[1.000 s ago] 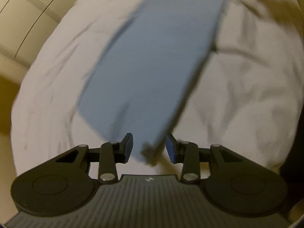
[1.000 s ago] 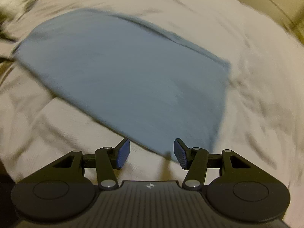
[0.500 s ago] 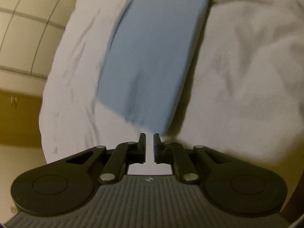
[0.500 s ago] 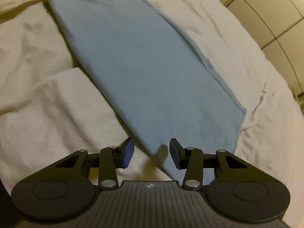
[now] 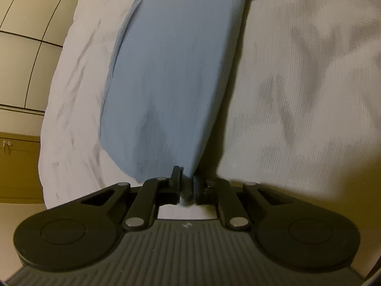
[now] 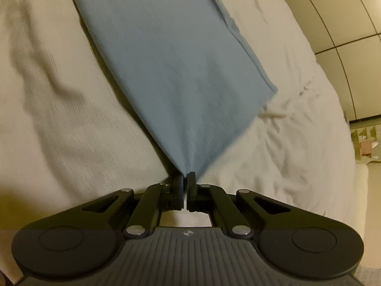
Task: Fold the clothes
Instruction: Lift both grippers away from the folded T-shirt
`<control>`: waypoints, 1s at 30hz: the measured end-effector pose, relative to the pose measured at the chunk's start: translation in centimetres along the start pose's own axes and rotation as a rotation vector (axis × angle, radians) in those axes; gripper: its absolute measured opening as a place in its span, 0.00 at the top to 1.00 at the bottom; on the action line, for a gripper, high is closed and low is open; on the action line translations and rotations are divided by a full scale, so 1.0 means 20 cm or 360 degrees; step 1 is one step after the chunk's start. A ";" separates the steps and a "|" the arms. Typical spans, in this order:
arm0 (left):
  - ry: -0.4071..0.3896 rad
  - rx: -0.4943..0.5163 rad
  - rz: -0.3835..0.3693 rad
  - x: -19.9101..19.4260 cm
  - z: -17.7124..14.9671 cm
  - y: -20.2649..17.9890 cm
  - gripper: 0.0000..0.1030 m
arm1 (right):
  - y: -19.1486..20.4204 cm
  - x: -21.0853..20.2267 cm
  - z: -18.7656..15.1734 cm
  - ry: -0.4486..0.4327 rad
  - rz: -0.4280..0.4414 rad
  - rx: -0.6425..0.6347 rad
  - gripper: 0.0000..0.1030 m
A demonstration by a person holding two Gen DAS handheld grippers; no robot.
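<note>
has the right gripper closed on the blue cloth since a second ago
Yes. The right gripper, open a second ago, is now shut on the blue cloth's corner above the white bedspread.

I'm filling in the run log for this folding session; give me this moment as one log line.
left gripper: shut on blue garment | right gripper: shut on blue garment corner | garment: folded, on white bedding | phase: both near corners gripped
</note>
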State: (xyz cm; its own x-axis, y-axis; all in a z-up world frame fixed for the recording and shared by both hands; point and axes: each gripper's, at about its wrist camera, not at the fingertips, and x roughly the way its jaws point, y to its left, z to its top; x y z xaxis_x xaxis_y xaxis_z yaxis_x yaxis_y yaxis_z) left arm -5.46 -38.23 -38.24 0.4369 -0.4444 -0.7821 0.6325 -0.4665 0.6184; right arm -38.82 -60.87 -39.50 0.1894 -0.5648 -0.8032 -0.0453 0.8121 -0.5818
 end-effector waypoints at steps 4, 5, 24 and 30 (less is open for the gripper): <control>0.0028 -0.0015 -0.0004 -0.01 -0.02 0.03 0.93 | -0.04 -0.02 0.01 0.0014 -0.0052 0.0029 1.00; 0.0041 -0.0023 -0.0003 -0.02 -0.02 0.03 0.93 | -0.05 -0.01 0.01 0.0088 -0.0053 0.0079 1.00; 0.0147 -0.0302 0.0113 -0.33 -0.25 0.25 0.87 | -0.03 -0.50 0.46 -0.0131 0.0269 0.0748 0.63; 0.0000 -0.0228 0.0113 -0.24 -0.32 0.43 0.82 | 0.08 -0.66 0.73 -0.0154 0.0291 0.0914 0.61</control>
State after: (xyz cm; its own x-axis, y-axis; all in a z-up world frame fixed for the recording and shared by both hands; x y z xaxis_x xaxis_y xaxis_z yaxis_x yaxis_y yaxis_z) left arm 1.94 -35.09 -29.63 0.4838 -0.4723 -0.7368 0.6847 -0.3203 0.6547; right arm -26.98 -49.98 -28.03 0.3178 -0.4150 -0.8525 0.4459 0.8589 -0.2519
